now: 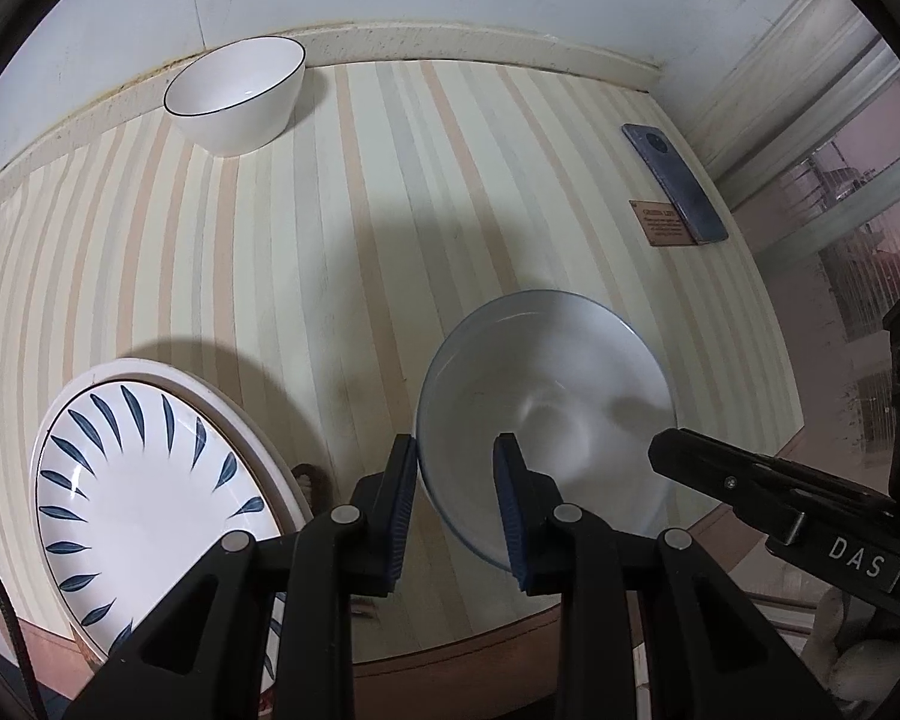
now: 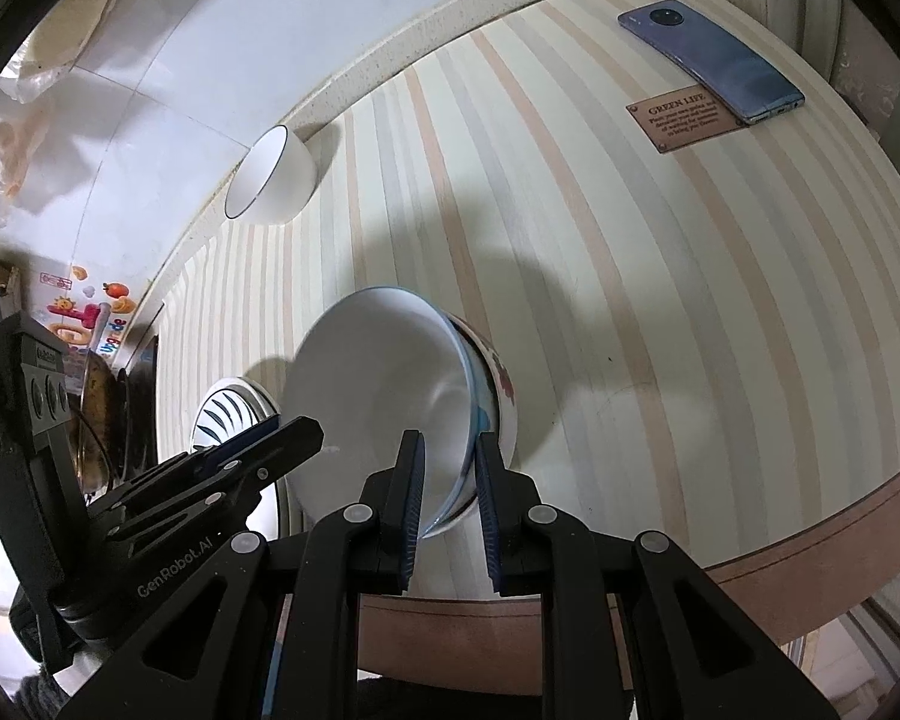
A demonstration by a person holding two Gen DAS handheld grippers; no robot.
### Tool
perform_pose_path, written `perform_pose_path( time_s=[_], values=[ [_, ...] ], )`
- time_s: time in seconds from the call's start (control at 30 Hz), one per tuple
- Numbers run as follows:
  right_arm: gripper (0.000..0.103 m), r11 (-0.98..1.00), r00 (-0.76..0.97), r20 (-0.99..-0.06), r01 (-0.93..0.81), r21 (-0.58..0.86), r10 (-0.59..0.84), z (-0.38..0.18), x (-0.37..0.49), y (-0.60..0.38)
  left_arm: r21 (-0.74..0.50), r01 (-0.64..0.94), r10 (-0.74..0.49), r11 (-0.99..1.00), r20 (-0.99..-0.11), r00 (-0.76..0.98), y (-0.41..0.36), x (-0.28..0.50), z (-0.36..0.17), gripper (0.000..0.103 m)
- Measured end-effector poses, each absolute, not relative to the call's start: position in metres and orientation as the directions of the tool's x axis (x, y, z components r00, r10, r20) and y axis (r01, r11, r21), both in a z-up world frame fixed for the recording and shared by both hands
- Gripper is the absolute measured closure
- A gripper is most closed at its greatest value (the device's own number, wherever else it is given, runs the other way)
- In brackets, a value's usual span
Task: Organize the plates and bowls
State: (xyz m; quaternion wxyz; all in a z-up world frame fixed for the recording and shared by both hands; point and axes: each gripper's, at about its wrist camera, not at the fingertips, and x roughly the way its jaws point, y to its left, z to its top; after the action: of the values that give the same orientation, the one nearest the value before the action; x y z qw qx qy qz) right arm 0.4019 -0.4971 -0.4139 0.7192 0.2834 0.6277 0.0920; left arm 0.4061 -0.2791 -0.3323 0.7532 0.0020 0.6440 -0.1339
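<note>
Here the pale blue-rimmed bowl (image 1: 546, 420) sits near the table's front edge, and in the right wrist view it looks nested, tilted, inside a white bowl with a painted outer wall (image 2: 501, 402). Both tools straddle its rim. The left gripper (image 1: 456, 504) has one finger outside the wall and one inside at the bowl's seven o'clock side; the jaws stand apart, with the outer pad seemingly touching the rim and the inner pad clear of it, so I read them as open around the rim, not clamped. The right gripper (image 2: 450, 510) straddles the near rim at five o'clock, jaws narrow; whether they pinch, I cannot tell.

I would judge the work as partly done: two bowls appear stacked, and the white plate with dark blue leaf strokes (image 1: 144, 498) lies on a plain white plate at nine o'clock from the bowl. The white bowl with a thin dark rim (image 1: 237, 96) stands alone at eleven o'clock by the wall, well apart, yet to be gathered.

A blue phone (image 1: 675, 180) rests at one o'clock on the striped tabletop (image 1: 390, 210).
</note>
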Motion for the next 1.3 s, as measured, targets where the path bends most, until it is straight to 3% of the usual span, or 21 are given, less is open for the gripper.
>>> perform_pose_path(
  time_s=[0.87, 1.1, 1.17, 1.23, 1.3],
  values=[
    [0.082, 0.828, 0.125, -0.860, 0.234, 0.510, 0.495, -0.423, 0.412, -0.496, -0.158, 0.204, -0.184, 0.966, -0.977, 0.111, -0.283, 0.410, -0.329, 0.079],
    [0.082, 0.807, 0.122, -0.842, 0.242, 0.539, 0.525, -0.404, 0.418, -0.507, -0.175, 0.189, -0.207, 0.966, -0.964, 0.164, -0.266, 0.415, -0.296, 0.078],
    [0.078, 0.810, 0.133, -0.842, 0.232, 0.539, 0.523, -0.393, 0.426, -0.510, -0.176, 0.157, -0.205, 0.972, -0.958, 0.198, -0.254, 0.425, -0.282, 0.073],
    [0.056, 0.804, 0.146, -0.834, 0.219, 0.552, 0.532, -0.382, 0.440, -0.512, -0.196, 0.112, -0.216, 0.974, -0.955, 0.206, -0.241, 0.443, -0.276, 0.069],
    [0.052, 0.791, 0.152, -0.817, 0.205, 0.577, 0.556, -0.375, 0.460, -0.509, -0.215, 0.066, -0.225, 0.974, -0.952, 0.208, -0.228, 0.460, -0.277, 0.069]
  ],
)
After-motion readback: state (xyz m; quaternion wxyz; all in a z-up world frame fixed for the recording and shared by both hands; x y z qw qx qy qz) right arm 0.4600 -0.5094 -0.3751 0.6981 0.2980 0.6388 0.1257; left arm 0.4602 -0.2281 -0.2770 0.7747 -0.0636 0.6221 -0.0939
